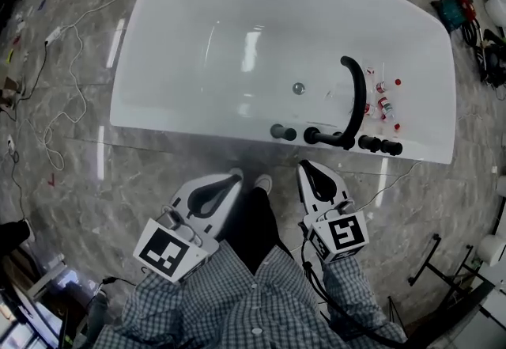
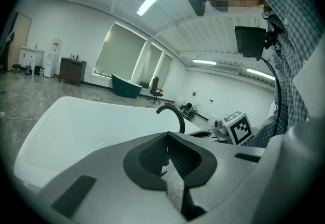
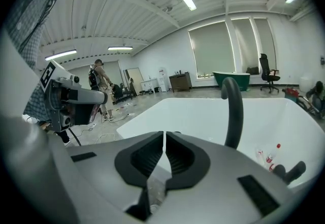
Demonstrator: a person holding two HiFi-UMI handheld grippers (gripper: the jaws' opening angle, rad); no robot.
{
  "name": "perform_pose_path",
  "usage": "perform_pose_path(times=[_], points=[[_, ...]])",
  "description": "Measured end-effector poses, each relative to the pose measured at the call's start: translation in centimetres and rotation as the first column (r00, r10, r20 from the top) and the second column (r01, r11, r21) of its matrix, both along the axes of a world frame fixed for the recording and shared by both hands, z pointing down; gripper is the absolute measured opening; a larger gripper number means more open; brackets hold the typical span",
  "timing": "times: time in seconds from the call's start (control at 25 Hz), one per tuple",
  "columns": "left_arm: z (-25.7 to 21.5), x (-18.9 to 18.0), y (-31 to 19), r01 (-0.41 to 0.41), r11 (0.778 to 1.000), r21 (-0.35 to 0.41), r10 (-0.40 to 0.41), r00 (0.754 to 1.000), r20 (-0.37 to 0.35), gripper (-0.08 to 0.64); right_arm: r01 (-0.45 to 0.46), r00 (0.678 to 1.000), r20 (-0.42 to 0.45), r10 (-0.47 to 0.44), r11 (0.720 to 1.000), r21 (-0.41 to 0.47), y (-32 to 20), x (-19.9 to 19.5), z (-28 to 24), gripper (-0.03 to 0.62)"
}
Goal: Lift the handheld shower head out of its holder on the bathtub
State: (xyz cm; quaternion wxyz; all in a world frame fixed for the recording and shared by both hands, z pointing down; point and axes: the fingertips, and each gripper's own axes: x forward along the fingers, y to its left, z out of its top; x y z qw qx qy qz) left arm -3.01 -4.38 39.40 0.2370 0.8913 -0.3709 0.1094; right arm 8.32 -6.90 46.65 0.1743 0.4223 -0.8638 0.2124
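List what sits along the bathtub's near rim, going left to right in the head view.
Left to right: round black knob → curved black spout → handheld shower head, lying in its holder.

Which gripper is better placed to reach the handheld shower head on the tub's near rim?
Right. The right gripper sits just in front of the handheld shower head on the bathtub rim; the left gripper is farther off to the left. Both have shut fingers.
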Motion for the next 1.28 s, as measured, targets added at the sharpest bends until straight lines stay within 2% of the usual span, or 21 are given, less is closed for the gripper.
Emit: perform_pose_path(times=[0.52, 0.88, 1.28], points=[[5.8, -0.1, -1.8, 0.002, 0.999, -0.04, -0.003, 0.999, -0.037, 0.006, 0.007, 0.998, -0.063, -0.011, 0.998, -0.064, -0.6, -0.1, 7.4, 0.02], [9.1, 0.1, -2.3, -0.035, 0.998, -0.056, 0.033, 0.999, -0.027, 0.006, 0.002, 0.995, -0.098, -0.01, 0.997, -0.082, -1.9, -0.2, 12.4, 0.021], [11.6, -0.7, -3.5, -0.017, 0.997, -0.069, 0.015, 0.999, -0.031, 0.006, -0.018, 0.993, -0.118, 0.003, 0.991, -0.131, -2.8, -0.5, 17.1, 0.023]])
